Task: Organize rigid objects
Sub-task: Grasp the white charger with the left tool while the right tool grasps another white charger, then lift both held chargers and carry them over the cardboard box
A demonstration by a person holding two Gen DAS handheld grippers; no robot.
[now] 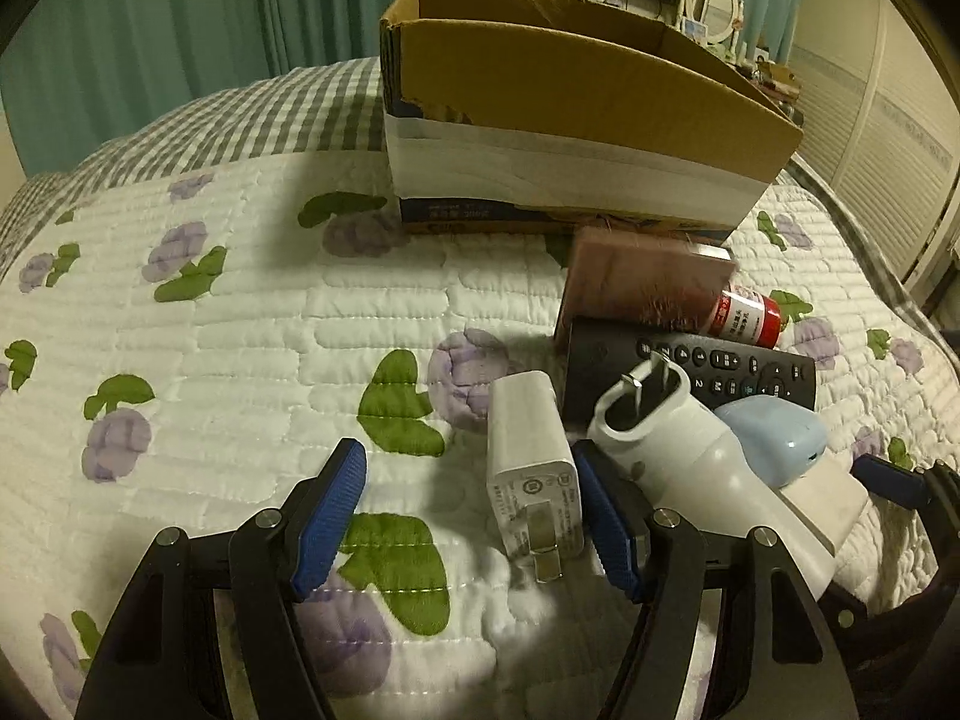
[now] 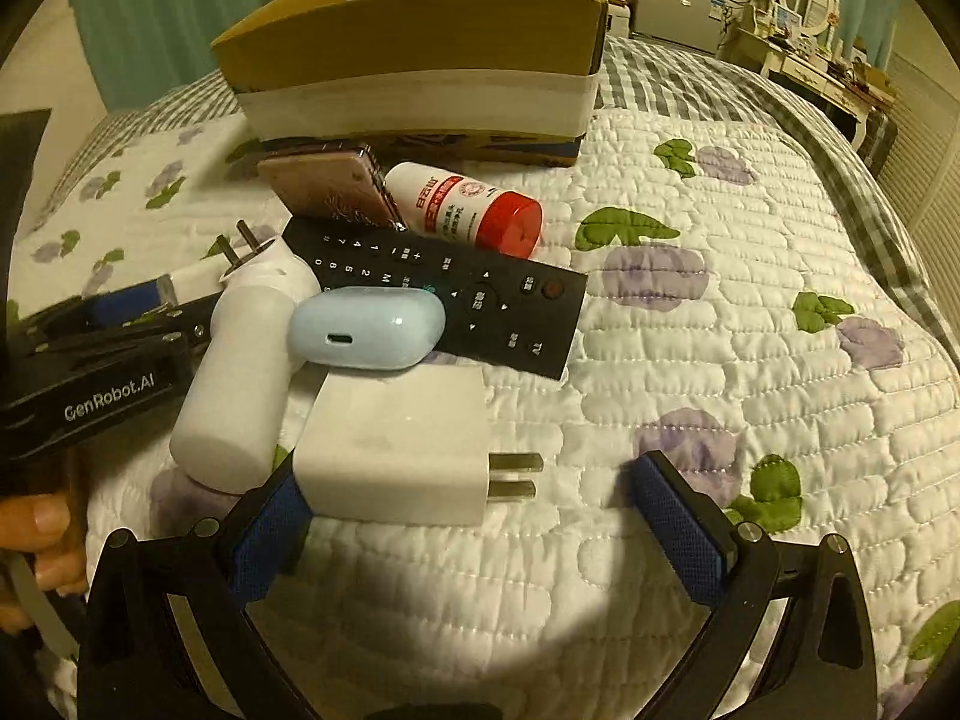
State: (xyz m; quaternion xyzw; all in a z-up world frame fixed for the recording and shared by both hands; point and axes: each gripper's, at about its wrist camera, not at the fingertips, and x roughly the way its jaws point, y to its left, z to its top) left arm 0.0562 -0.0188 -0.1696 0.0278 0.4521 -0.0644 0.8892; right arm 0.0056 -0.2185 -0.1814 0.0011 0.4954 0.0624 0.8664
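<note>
Both grippers, left (image 1: pixel 468 522) and right (image 2: pixel 480 531), spread wide, nothing pinched (chargers (image 1: pixel 531 480) (image 2: pixel 396 456) alongside); risked nudging the pile askew.

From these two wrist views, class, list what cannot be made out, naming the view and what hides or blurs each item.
1. Cardboard box floor and any contents: both views, hidden by its near wall.
2. Pink case: left view, motion-blurred; pattern unreadable.
3. Red-capped bottle: label print too small in both views; in the left view mostly hidden behind the case.
4. Remote middle buttons: right view, covered by the blue earbud case.
</note>
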